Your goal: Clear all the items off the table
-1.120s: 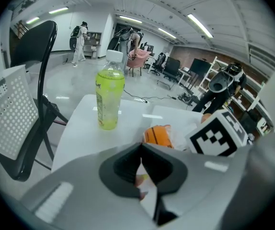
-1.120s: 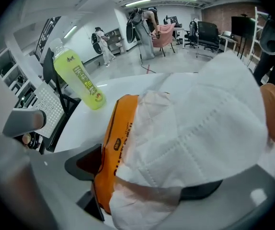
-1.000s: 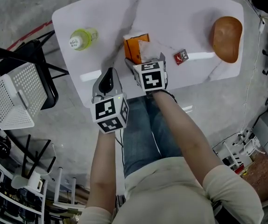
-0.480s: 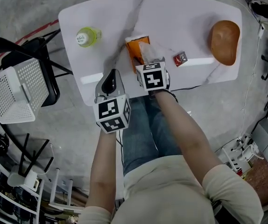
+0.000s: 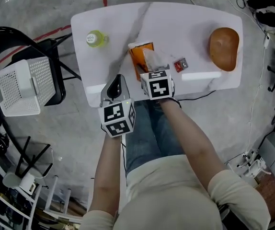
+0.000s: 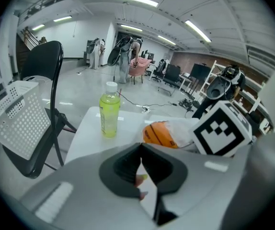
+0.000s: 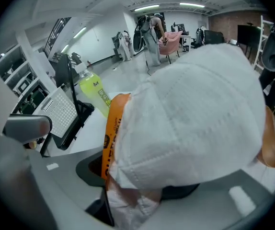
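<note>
Right gripper (image 5: 149, 70): jaws have just been closing and clamp the tissue pack (image 5: 138, 56) at part width. I see orange wrapper and white tissue filling the space between them. Pack is over the middle of the table (image 5: 190, 23), toward its near edge; I cannot tell whether it touches the top.
Left gripper (image 5: 116, 83): jaws together, nothing in them, over the table's near edge.
Bottle (image 5: 95, 39): upright, table's left end.
Red packet (image 5: 180, 64): right of table's middle.
Brown loaf (image 5: 223, 48): table's right end.
Basket (image 5: 17, 87): on a chair (image 5: 56, 80) off the table's left end.
</note>
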A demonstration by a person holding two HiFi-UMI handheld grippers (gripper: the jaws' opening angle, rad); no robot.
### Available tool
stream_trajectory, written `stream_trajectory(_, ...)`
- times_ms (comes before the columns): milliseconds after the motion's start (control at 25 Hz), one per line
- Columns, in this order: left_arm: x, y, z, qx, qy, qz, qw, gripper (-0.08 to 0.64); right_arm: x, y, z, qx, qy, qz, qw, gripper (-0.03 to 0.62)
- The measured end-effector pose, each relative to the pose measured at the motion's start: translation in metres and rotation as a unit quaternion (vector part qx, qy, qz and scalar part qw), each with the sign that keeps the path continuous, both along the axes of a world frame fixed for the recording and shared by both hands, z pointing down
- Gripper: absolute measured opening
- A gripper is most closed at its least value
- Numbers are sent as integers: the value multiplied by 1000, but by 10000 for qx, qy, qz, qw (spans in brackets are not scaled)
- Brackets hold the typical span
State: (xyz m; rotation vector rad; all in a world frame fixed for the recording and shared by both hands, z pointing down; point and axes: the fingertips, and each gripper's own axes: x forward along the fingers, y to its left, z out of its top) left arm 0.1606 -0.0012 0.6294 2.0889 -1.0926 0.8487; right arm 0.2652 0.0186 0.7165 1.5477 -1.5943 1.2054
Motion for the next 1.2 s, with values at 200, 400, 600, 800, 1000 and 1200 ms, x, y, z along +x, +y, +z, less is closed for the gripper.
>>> stream_trajectory(200, 3, 6, -19, 119, 22, -106, 9999, 9, 1, 4, -23, 134, 8, -111, 9998, 282)
stream_trajectory(400, 8, 15, -36, 161, 73, -189, 9997, 9, 4, 13, -47, 230, 39, -265, 9994, 279)
stream_trajectory(600, 19, 25, -52, 223, 118, -205, 9995, 9, 10, 22, -72, 327, 100, -376, 9987, 279)
stream_trajectory(800, 27, 39, -74, 316, 143, -146, 9993, 9, 14, 33, -100, 464, 114, -465, 9978, 279)
stream_trajectory(1000, 31, 55, -94, 398, 171, -107, 9990, 9, 14, 46, -127, 616, 148, -626, 9960, 279)
stream_trajectory(1200, 33, 63, -113, 522, 201, -212, 9982, 9, 20, 54, -153, 773, 172, -661, 9947, 279)
